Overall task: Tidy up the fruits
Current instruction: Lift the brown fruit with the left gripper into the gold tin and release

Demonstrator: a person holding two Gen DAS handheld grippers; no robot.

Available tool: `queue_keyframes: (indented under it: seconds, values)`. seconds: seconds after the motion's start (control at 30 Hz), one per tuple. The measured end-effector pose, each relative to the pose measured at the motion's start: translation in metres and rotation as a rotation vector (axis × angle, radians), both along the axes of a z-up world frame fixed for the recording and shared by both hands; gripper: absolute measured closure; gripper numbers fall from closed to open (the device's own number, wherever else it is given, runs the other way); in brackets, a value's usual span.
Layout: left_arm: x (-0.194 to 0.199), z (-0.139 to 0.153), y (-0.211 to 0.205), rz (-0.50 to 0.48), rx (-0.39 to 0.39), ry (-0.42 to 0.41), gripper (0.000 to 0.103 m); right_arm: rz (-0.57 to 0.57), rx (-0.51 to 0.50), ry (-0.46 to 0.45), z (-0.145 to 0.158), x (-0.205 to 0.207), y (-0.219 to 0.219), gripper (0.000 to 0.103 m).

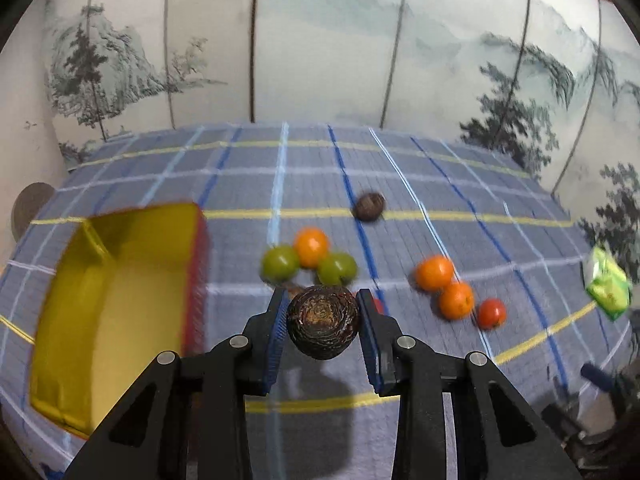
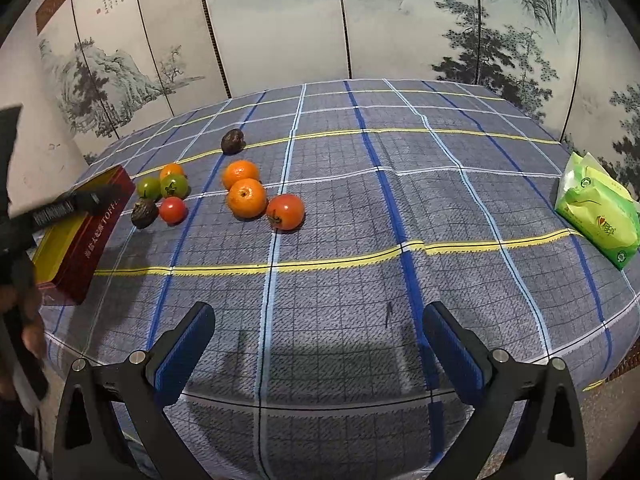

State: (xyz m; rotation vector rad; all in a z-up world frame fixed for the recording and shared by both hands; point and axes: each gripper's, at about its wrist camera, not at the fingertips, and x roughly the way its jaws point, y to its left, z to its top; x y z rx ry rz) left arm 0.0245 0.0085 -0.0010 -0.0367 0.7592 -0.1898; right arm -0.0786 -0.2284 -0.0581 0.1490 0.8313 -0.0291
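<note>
The left tongs (image 1: 322, 322) hold one dark wrinkly fruit (image 1: 322, 321) above the worktop (image 2: 360, 220), beside the yellow box (image 1: 120, 300) at its left edge. The right tongs (image 2: 318, 354) are wide and hold nothing. The box looks empty, so most fruits are left.

Our left tongs (image 1: 322, 322) are closed on a dark wrinkled fruit (image 1: 322, 328), both blue pads (image 1: 276, 340) pressing its sides, and they carry it clear of the table, near the left edge. They point forward and steeply down. Our right tongs (image 2: 318, 354) hang over the near edge of the table with the jaws spread wide and nothing between them, also tilted downward. From the right wrist view, part of our left hand (image 2: 28, 320) shows at the far left, wrapped around the black handle of its tool.
</note>
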Motion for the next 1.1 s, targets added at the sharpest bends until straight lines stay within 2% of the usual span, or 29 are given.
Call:
queue_keyframes:
  seconds: [0.27,0.5,0.67,0.83,1.1]
  values:
    - [0.024,0.039,0.069,0.127,-0.021,-0.049,0.068,0.017,-0.004,0.011,-0.001,0.000,0.007,0.000]
    - [0.044,0.046,0.131,0.231,-0.006,-0.034,0.068,0.017,-0.004,0.020,-0.004,0.001,0.008,0.000]
    - [0.062,0.031,0.160,0.276,0.046,0.014,0.068,0.025,-0.011,0.024,-0.005,0.002,0.011,0.000]
    - [0.085,0.002,0.179,0.312,0.044,0.110,0.068,0.030,-0.014,0.033,-0.007,0.002,0.012,0.000]
    - [0.119,-0.038,0.187,0.356,0.031,0.247,0.068,0.032,-0.029,0.041,-0.009,0.006,0.014,0.000]
